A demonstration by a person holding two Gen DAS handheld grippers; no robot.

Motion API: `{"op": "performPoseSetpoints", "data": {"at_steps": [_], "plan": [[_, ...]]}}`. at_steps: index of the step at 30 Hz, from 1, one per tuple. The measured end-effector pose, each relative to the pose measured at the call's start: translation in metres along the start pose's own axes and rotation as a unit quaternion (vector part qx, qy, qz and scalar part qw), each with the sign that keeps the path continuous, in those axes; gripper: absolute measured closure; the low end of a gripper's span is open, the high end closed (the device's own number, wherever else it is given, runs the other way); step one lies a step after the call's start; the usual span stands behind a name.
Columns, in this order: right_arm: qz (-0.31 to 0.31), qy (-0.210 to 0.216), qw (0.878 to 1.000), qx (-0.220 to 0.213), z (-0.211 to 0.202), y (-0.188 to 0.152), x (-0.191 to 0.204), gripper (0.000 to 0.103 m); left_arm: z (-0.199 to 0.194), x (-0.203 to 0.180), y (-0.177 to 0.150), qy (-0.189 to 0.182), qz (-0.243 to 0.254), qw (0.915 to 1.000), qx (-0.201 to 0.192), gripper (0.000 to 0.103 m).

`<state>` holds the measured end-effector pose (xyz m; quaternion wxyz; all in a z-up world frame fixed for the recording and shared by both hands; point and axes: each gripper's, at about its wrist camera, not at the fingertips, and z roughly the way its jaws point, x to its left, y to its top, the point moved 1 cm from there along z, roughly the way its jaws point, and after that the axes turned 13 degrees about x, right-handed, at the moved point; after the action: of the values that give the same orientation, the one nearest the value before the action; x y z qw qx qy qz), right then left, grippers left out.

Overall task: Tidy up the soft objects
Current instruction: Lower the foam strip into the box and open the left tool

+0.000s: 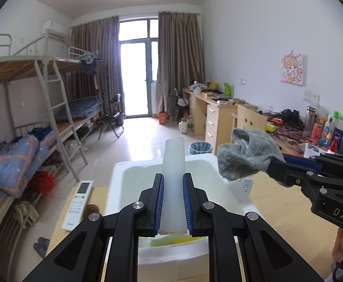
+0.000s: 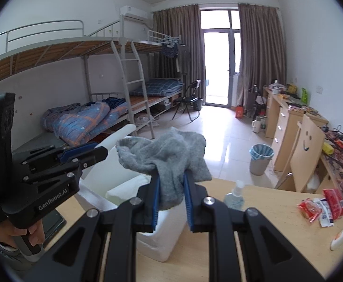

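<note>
My left gripper (image 1: 173, 178) is shut on a white foam strip (image 1: 173, 164) that stands up between its blue pads, above the white foam box (image 1: 133, 171). My right gripper (image 2: 171, 176) is shut on a crumpled grey sock (image 2: 169, 155) and holds it over the box's (image 2: 162, 239) right side. In the left wrist view the sock (image 1: 244, 157) hangs at the right, pinched by the right gripper (image 1: 271, 164). In the right wrist view the left gripper (image 2: 98, 151) is at the left with the foam strip (image 2: 117, 137) poking out.
The box sits on a wooden table (image 2: 265, 211). A white remote (image 1: 78, 204) lies left of the box. A spray bottle (image 2: 235, 195), red snack packets (image 2: 319, 206) and a dark phone (image 2: 52, 221) lie on the table. Bunk beds (image 2: 89, 117) stand left, desks (image 2: 289, 122) right.
</note>
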<state>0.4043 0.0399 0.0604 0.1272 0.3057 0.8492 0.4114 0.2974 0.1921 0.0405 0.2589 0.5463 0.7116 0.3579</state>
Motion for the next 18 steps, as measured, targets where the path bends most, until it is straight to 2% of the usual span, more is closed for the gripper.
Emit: {"op": "performPoseSetpoints", "data": {"at_steps": [5,18], "plan": [[0.011,-0.015,1.000,-0.006,-0.003,0.005,-0.004,0.081,0.009,-0.007,0.001,-0.016,0.006,0.9998,0.008,0.085],[0.007,-0.025,1.000,-0.009,0.002,0.006,-0.008,0.081,0.018,-0.005,0.004,-0.014,0.002,0.9998,0.017,0.084]]}}
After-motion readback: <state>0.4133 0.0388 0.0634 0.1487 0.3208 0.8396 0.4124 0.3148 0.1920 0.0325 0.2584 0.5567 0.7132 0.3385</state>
